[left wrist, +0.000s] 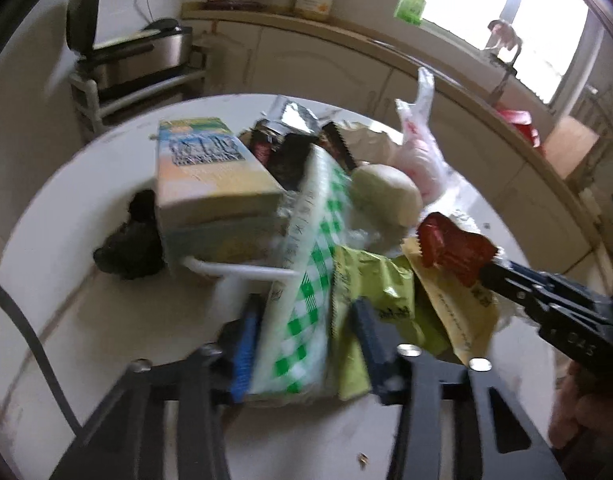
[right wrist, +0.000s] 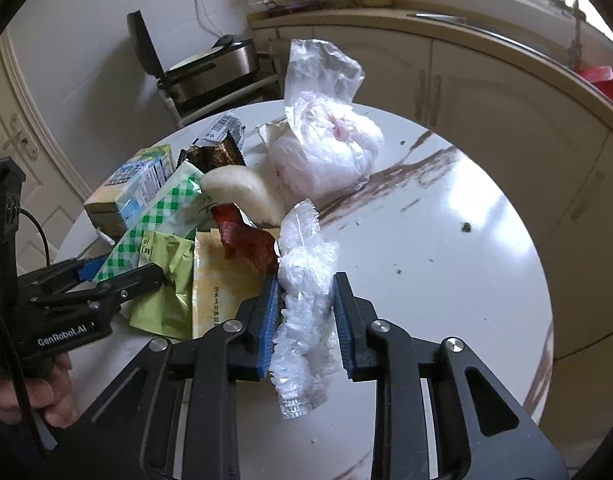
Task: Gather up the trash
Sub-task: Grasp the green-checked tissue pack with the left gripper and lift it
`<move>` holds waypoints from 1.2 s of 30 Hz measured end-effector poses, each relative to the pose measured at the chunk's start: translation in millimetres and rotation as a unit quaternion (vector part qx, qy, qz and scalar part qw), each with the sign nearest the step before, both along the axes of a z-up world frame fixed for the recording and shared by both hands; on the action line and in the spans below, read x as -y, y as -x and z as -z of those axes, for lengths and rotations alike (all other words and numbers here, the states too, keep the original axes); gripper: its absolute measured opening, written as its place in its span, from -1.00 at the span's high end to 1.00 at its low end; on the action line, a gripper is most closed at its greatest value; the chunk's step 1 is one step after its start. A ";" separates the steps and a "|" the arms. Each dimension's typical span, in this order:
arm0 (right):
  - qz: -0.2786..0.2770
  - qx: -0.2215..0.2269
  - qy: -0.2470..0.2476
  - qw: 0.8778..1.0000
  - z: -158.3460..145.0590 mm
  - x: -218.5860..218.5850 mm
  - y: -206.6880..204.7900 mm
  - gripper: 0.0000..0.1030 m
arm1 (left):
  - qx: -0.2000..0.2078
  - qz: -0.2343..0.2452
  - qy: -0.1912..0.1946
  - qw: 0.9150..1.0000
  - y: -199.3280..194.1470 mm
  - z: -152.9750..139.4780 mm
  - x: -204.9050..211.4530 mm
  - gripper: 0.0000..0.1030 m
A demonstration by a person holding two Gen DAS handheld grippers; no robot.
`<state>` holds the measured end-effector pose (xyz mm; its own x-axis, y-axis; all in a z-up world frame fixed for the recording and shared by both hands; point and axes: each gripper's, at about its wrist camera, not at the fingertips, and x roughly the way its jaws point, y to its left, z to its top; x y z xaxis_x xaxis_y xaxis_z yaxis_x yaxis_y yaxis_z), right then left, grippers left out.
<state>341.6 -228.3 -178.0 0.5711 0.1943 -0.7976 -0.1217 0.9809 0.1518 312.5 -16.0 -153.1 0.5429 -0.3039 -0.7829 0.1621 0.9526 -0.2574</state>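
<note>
Your right gripper (right wrist: 304,312) is clamped on a crumpled wad of clear plastic film (right wrist: 304,280), both blue pads pressing its sides. Your left gripper (left wrist: 306,340) has its jaws drawn in on the green-checked white packet (left wrist: 302,300) at its near end; the lime-green wrapper (left wrist: 366,292) lies against the right finger.

The trash is heaped on the round white table (right wrist: 446,260), all to the left of the clear film: a milk carton (left wrist: 210,184), dark foil wrappers (left wrist: 282,148), a pale bun (left wrist: 386,192), a yellow packet (right wrist: 218,280), a red wrapper (right wrist: 246,236) and a knotted white plastic bag (right wrist: 326,152) behind it.

Only the left view shows a dark lump (left wrist: 130,236) beside the carton and a white straw (left wrist: 242,270). Only the right view shows the table's bare, crumb-speckled half.
</note>
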 end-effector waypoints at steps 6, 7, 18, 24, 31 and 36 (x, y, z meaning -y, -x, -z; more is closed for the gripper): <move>0.006 -0.002 -0.006 1.000 -0.2 6.5 6.3 0.52 | 0.008 0.008 0.000 1.000 18.9 -3.4 -7.6 0.40; 0.006 -0.002 -0.006 1.000 -0.3 6.2 7.9 0.52 | 0.008 0.004 -0.006 1.000 20.2 -3.4 -8.8 0.36; 0.006 -0.003 -0.004 1.000 -3.5 6.3 16.7 0.53 | 0.007 -0.038 -0.036 0.999 32.9 -4.1 -31.4 -0.20; 0.007 -0.004 0.001 1.000 -4.8 5.6 18.4 0.53 | 0.012 -0.041 -0.030 0.999 35.0 -11.0 -38.9 -0.19; 0.007 -0.006 0.002 1.000 -3.8 2.7 15.5 0.53 | 0.002 -0.005 -0.027 1.000 19.4 -6.5 -16.5 -0.16; 0.009 -0.007 0.004 1.000 -3.1 3.3 15.0 0.53 | -0.001 0.018 -0.001 1.000 6.5 -6.5 2.0 0.02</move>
<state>326.5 -231.5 -174.9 0.5626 0.1775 -0.8074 -0.1018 0.9841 0.1455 306.1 -18.0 -146.6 0.5307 -0.3220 -0.7840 0.1956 0.9466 -0.2564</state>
